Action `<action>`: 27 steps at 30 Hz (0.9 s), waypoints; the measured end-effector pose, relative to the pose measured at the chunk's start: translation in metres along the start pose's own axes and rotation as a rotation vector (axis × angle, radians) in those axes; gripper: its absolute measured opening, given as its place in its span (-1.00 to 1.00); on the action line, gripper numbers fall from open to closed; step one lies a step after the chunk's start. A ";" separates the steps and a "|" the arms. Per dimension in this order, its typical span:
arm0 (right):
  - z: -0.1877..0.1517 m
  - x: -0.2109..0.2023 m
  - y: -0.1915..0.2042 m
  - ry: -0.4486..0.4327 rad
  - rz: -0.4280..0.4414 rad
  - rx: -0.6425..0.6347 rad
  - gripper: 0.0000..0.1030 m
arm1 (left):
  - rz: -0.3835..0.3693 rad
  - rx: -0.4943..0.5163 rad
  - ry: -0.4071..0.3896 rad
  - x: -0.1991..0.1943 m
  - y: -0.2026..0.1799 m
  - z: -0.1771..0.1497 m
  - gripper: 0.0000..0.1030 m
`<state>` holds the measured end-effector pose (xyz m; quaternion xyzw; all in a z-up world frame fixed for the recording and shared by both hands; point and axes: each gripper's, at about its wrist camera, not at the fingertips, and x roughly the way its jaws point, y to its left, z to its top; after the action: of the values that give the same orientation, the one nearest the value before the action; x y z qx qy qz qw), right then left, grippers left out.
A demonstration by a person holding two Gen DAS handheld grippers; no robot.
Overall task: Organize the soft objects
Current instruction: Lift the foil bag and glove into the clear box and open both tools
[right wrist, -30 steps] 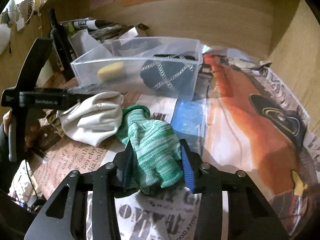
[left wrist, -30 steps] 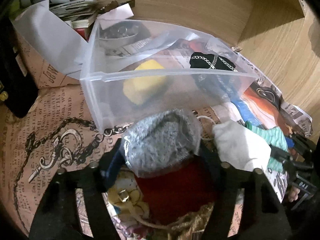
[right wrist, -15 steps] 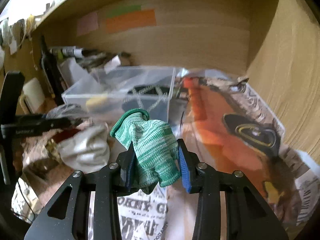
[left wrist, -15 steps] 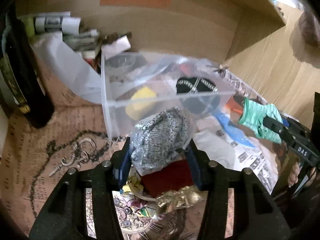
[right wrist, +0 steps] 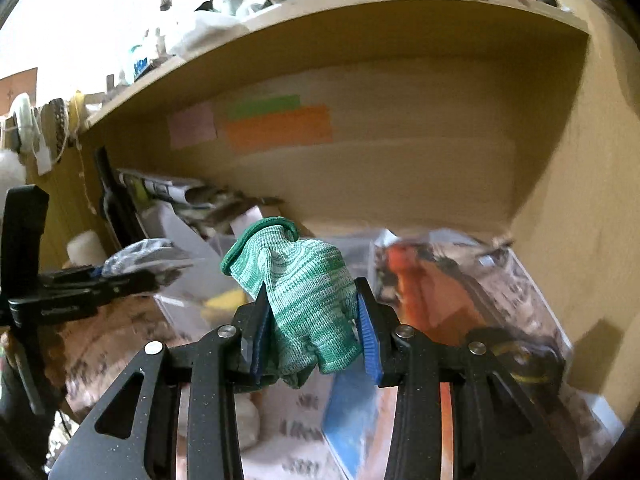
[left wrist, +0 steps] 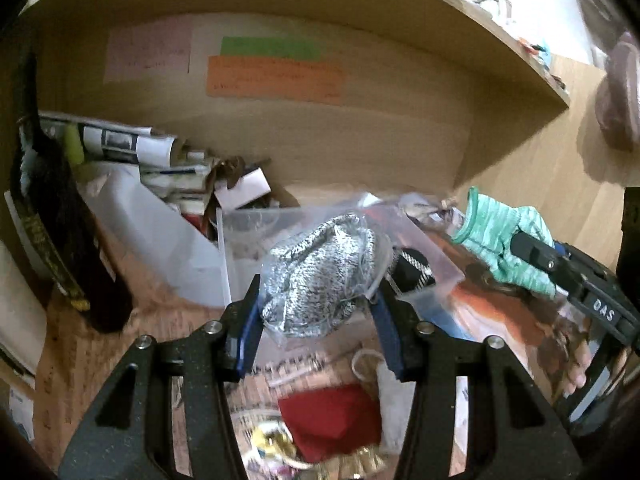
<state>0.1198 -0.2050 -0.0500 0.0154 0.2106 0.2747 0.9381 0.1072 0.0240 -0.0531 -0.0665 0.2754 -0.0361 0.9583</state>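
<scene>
My left gripper [left wrist: 318, 312] is shut on a grey knitted item in a clear bag [left wrist: 320, 276] and holds it up in front of the clear plastic bin [left wrist: 248, 232]. My right gripper [right wrist: 314, 330] is shut on a green knitted glove [right wrist: 304, 292], raised above the table; glove and gripper also show at the right of the left wrist view [left wrist: 504, 236]. The bin holds a yellow sponge [right wrist: 222, 304] and a black item with a chain [left wrist: 414, 272]. A red cloth [left wrist: 332, 420] and a white cloth [right wrist: 246, 420] lie on the table below.
A dark bottle [left wrist: 60, 240] stands at the left. Rolled papers and clutter [left wrist: 160, 160] are piled behind the bin. Newspaper and an orange poster [right wrist: 440, 300] cover the table. Wooden walls close the back and right; a shelf runs overhead.
Both grippers have lifted with their loads: the grey bagged item and the green glove rose from table level to above the bin. Both views tilted upward toward the back wall.
</scene>
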 end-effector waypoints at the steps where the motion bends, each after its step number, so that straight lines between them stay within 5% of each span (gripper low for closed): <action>1: 0.003 0.004 0.002 -0.003 0.006 -0.002 -0.33 | 0.001 -0.003 -0.001 0.003 0.002 0.003 -0.02; 14: 0.025 0.085 0.014 0.105 0.014 -0.012 -0.33 | 0.054 -0.023 0.086 0.061 0.020 0.025 -0.02; 27: 0.000 0.148 0.014 0.285 -0.023 -0.060 -0.32 | 0.107 0.005 0.221 0.126 0.026 0.021 -0.02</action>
<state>0.2250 -0.1156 -0.1048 -0.0542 0.3334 0.2694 0.9018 0.2255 0.0389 -0.1051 -0.0448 0.3823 0.0074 0.9229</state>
